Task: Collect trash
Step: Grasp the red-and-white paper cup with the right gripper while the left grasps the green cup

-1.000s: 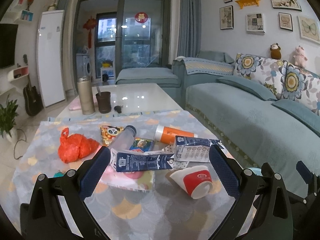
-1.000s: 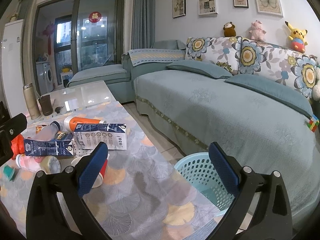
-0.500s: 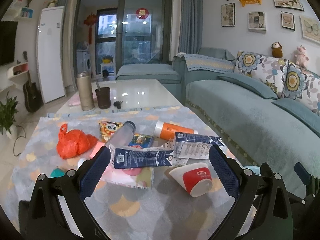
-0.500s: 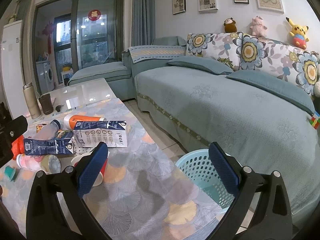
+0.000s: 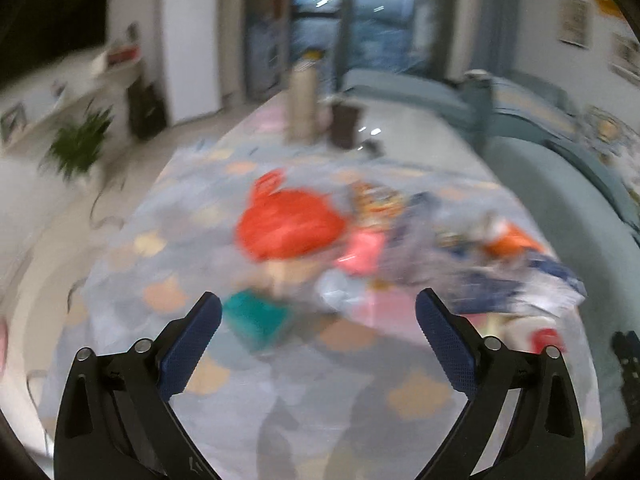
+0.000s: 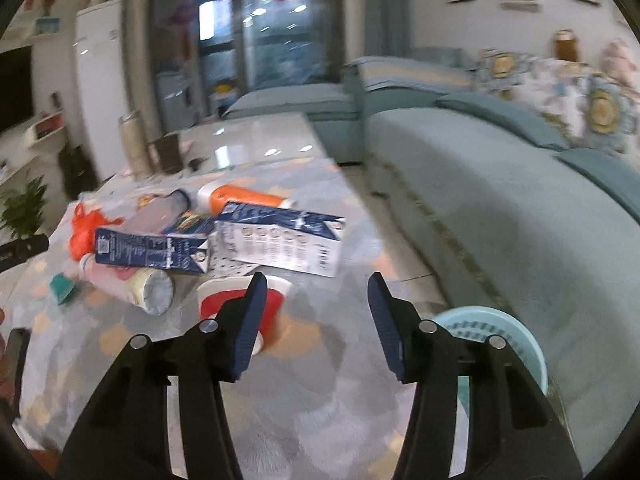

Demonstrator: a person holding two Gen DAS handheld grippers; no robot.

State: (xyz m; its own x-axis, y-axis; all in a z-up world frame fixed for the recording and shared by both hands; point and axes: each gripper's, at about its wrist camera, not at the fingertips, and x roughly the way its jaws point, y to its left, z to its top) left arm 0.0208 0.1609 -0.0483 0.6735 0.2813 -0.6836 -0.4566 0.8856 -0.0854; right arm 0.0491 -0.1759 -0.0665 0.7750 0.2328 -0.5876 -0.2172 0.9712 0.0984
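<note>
Jaws on my left gripper [image 5: 318, 312] stand wide with nothing between the pads; through the blur I see a teal scrap [image 5: 256, 318] just ahead of them, an orange bag [image 5: 288, 226] beyond it, and more trash to the right. On the right wrist view, my right gripper [image 6: 316, 294] has just been closing to about half, empty, over the tablecloth [image 6: 320, 400], its left finger overlapping a red paper cup [image 6: 240, 300]. Milk cartons [image 6: 152, 250] lie behind; the teal basket [image 6: 520, 344] sits on the floor beside the table.
</note>
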